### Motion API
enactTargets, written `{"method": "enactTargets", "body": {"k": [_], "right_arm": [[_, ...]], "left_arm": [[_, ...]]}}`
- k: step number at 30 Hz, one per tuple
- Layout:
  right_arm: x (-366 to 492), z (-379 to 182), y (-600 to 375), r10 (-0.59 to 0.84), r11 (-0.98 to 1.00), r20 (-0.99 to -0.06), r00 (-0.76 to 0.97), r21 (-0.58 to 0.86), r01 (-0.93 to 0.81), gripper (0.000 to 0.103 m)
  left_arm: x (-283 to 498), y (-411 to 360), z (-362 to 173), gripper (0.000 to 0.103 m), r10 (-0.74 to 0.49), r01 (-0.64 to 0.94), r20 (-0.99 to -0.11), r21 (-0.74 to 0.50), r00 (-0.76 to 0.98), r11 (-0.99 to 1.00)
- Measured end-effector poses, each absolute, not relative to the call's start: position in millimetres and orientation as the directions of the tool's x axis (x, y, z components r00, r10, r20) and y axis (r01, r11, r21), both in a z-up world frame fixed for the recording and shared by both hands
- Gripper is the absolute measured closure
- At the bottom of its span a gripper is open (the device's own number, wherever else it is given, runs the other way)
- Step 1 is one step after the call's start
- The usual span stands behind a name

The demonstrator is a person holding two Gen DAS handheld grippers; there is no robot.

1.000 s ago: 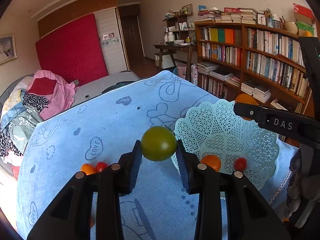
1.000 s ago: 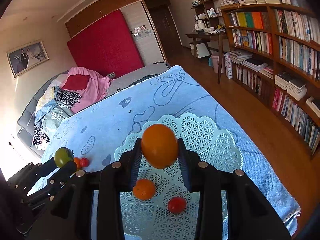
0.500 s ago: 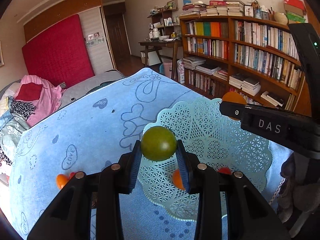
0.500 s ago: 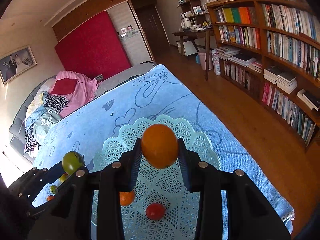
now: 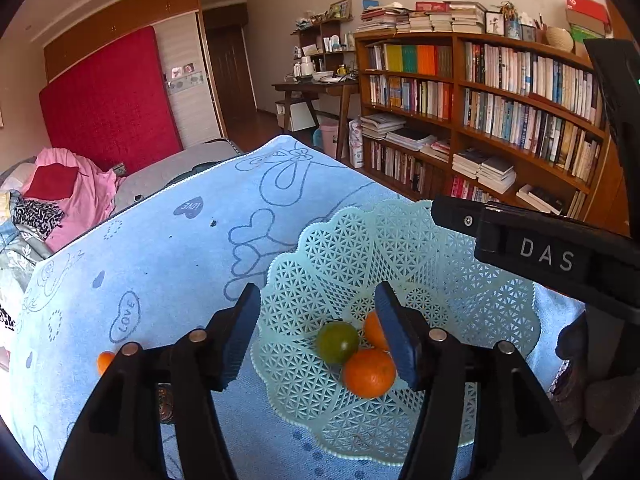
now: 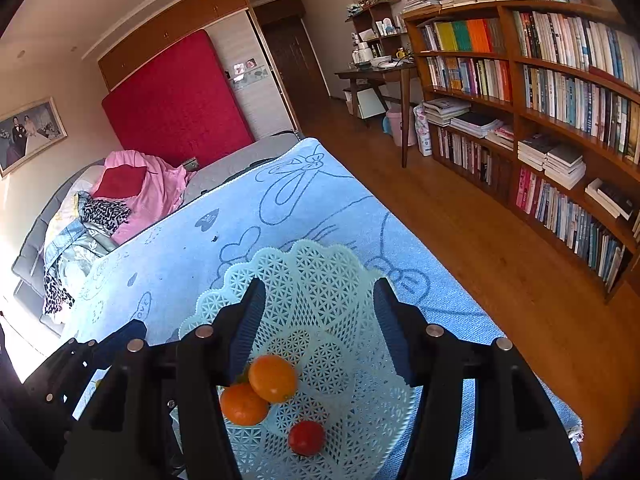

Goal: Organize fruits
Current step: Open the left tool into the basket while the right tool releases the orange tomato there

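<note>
Both our left gripper (image 5: 316, 320) and right gripper (image 6: 318, 320) hang wide apart, empty, over the lattice basket (image 5: 472, 320); inside lie a green tomato (image 5: 337, 341), oranges (image 6: 273, 378), a red tomato (image 6: 306, 437). Left of the basket, one small orange fruit (image 5: 105, 361) waits: light, smooth, squashable, so we should pinch its middle gently

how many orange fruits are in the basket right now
2. In the right wrist view, one orange fruit lies near the middle of the basket, and a second orange fruit touches it on the nearer left. The fingers may hide more.
</note>
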State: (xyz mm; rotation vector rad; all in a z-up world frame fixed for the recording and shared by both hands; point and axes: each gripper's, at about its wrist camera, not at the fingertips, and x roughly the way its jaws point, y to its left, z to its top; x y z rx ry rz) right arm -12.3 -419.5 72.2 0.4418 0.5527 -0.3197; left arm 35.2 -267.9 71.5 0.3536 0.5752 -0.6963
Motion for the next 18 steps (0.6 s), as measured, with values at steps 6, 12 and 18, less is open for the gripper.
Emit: {"method": "enactTargets", "body": {"k": [6,12,18], "right_arm": [[-12.8,74.4,-417.0,-0.171,0.861,-0.56,0.811,0.315,0.399,0.045],[-18.0,80.4,-412.4,-0.189,0.866,-0.534,0.824,0.305,0.397,0.032],[-23.0,86.0,-408.7,-0.193,0.866,-0.511,0.838,0.313,0.39,0.024]], "left_arm": [[36.5,-262.1,74.7,0.035,-0.491,0.672,-0.59,0.12,0.64,0.731],[36.2,-255.7,76.6,0.027,-0.473,0.652,-0.584,0.13,0.66,0.747],[34.4,-246.5,80.1,0.021,-0.451,0.626,-0.567,0.152,0.689,0.765]]}}
